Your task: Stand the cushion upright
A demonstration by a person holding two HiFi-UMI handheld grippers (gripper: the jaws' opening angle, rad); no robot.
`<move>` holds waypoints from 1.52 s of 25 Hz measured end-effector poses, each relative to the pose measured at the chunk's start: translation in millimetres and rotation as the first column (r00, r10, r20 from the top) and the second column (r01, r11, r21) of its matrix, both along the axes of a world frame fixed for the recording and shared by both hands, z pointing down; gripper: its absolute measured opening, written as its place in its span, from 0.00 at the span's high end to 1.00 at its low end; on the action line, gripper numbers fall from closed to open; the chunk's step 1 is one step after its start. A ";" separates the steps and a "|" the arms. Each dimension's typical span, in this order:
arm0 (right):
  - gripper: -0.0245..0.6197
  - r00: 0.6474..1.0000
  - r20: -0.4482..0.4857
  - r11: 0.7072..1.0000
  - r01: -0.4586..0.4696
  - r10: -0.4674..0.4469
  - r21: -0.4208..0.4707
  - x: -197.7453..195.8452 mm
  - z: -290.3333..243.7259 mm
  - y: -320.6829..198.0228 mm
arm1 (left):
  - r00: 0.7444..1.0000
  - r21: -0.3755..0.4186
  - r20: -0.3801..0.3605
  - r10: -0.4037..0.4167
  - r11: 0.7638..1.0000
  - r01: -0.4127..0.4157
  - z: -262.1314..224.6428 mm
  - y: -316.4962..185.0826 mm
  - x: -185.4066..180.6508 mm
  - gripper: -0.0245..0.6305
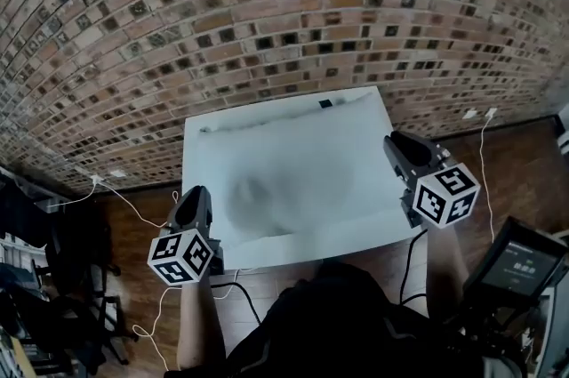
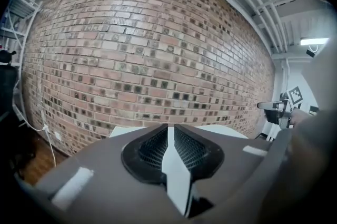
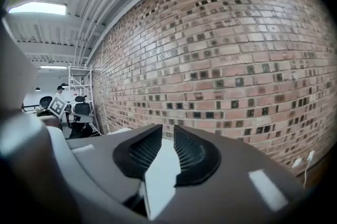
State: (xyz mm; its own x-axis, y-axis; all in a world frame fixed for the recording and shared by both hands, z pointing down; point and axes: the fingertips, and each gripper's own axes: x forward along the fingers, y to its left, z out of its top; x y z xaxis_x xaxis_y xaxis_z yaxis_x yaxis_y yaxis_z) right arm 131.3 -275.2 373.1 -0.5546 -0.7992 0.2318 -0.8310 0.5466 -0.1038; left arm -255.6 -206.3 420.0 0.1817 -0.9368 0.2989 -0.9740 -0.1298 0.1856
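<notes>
A large white flat rectangle (image 1: 293,145), apparently the cushion, lies level in front of the brick wall, with a small black tag (image 1: 325,103) at its far edge and a grey shadow in its middle. My left gripper (image 1: 192,197) hangs off its near left corner, jaws almost together with nothing between them (image 2: 171,129). My right gripper (image 1: 398,145) is beside its right edge, with jaws a narrow slit apart and empty (image 3: 168,132). Both point over the white surface (image 2: 226,130) toward the wall. Neither gripper touches the cushion.
A brick wall (image 1: 267,12) rises right behind the white rectangle. White cables and plugs (image 1: 116,176) lie on the wooden floor at both sides. Black chairs (image 1: 62,278) stand at the left. A dark device with a screen (image 1: 520,265) is at the near right.
</notes>
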 end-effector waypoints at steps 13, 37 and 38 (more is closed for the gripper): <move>0.50 0.990 -0.020 0.973 0.132 -0.138 -0.187 33.5 74.2 -63.7 | 0.997 -0.172 0.029 -0.077 0.982 0.080 43.1 -53.6 0.6 0.76; 0.08 0.992 -0.044 0.803 0.071 -0.120 -0.591 57.7 202.6 -120.3 | 0.993 -0.537 -0.120 0.002 0.841 -0.066 155.0 -87.7 -67.4 0.15; 0.05 0.992 -0.039 0.784 0.068 -0.118 -0.617 60.0 209.0 -120.6 | 0.991 -0.552 -0.137 0.005 0.830 -0.081 160.2 -89.2 -68.0 0.09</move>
State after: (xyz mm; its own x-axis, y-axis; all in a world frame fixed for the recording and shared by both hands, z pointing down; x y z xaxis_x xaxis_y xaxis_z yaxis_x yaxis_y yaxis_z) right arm 191.3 -395.8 582.1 -0.5810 -0.4201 0.6971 -0.7979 0.4631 -0.3860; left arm -323.6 -295.5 580.2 0.2887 -0.6095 0.7383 -0.9338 -0.0089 0.3577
